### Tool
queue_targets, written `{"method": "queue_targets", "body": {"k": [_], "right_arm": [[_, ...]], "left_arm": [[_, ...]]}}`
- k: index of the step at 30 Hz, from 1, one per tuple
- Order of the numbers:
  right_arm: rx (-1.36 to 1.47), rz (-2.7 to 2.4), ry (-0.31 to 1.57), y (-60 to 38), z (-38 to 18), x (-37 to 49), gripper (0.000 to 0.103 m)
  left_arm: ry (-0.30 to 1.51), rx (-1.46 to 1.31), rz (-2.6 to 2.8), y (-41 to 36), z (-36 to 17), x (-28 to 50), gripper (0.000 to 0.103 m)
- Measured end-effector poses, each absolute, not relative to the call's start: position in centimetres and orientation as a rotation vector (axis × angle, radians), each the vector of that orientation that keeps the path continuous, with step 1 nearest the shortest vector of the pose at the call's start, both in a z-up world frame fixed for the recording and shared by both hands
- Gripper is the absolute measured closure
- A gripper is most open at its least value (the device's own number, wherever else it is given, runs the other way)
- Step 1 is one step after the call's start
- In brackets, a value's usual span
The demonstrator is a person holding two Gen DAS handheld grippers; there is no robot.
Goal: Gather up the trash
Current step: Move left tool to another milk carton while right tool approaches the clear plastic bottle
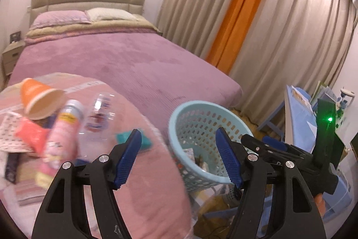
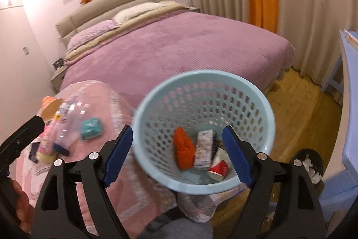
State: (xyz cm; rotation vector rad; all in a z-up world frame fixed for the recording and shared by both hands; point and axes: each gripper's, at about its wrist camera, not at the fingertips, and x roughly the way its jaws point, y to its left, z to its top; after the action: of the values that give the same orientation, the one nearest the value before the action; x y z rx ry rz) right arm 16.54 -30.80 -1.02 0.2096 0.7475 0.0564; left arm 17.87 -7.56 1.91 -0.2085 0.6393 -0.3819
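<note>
A light blue perforated basket (image 2: 250, 91) stands beside the bed; it also shows in the left wrist view (image 1: 179, 113). It holds an orange wrapper (image 2: 183, 149), a white packet (image 2: 203, 145) and a red paper cup (image 2: 220, 168). On a pink blanket (image 1: 143, 183) lie an orange paper cup (image 1: 38, 97), a pink bottle (image 1: 62, 131), a clear plastic bottle (image 1: 98, 115), a red packet (image 1: 29, 133) and a teal packet (image 2: 91, 127). My left gripper (image 1: 179, 149) is open and empty between blanket and basket. My right gripper (image 2: 177, 146) is open and empty above the basket.
A bed with a purple cover (image 1: 125, 55) fills the middle. Beige and orange curtains (image 1: 241, 15) hang at the right. A blue table (image 1: 299, 113) stands at the right, and a dark bin with white scraps (image 2: 311, 162) sits on the wooden floor (image 2: 299, 104).
</note>
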Motion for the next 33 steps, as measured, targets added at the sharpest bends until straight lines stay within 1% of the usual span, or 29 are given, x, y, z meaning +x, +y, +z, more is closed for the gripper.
{"method": "queue_targets", "body": {"k": [5,7,9,12,15,18,20,21,22,24,33], "right_arm": [[0.158,0.135,0.713,-26.8,1.0,15.9,0.025],[0.138,0.169,0.707,-24.9,1.5,15.8,0.025],[0.115,0.2,0.706,-22.8,1.7,15.9,0.025],[0.088,0.243,0.719,-20.6,1.9,16.5,0.025],[0.07,0.297,0.736,-18.1,1.8,17.4,0.025],[0.07,0.322,0.748,-15.9,1.3,18.5,0.025],[0.078,0.333,0.774,-14.5,0.7,19.7,0.025],[0.085,0.342,0.786,-14.0,0.4,20.3,0.028],[0.09,0.353,0.803,-13.4,0.0,20.9,0.036],[0.082,0.357,0.825,-12.3,-0.6,21.8,0.043],[0.124,0.35,0.893,-9.7,-2.6,25.0,0.043]], "left_arm": [[0.591,-0.216,-0.311,-3.3,3.1,15.8,0.036],[0.578,-0.215,-0.279,-1.3,3.3,15.1,0.033],[0.565,-0.215,-0.25,0.9,3.4,14.3,0.027],[0.556,-0.184,-0.211,4.7,3.3,13.3,0.025],[0.569,-0.205,-0.16,7.9,3.0,13.0,0.025],[0.608,-0.226,-0.119,11.3,2.1,13.2,0.022],[0.649,-0.219,-0.086,13.0,1.0,13.7,0.022],[0.666,-0.215,-0.073,13.6,0.5,13.9,0.022],[0.688,-0.21,-0.059,14.3,-0.2,14.2,0.022],[0.733,-0.199,-0.043,15.3,-1.3,14.8,0.022],[0.858,-0.101,-0.014,16.2,-4.2,17.9,0.023]]}}
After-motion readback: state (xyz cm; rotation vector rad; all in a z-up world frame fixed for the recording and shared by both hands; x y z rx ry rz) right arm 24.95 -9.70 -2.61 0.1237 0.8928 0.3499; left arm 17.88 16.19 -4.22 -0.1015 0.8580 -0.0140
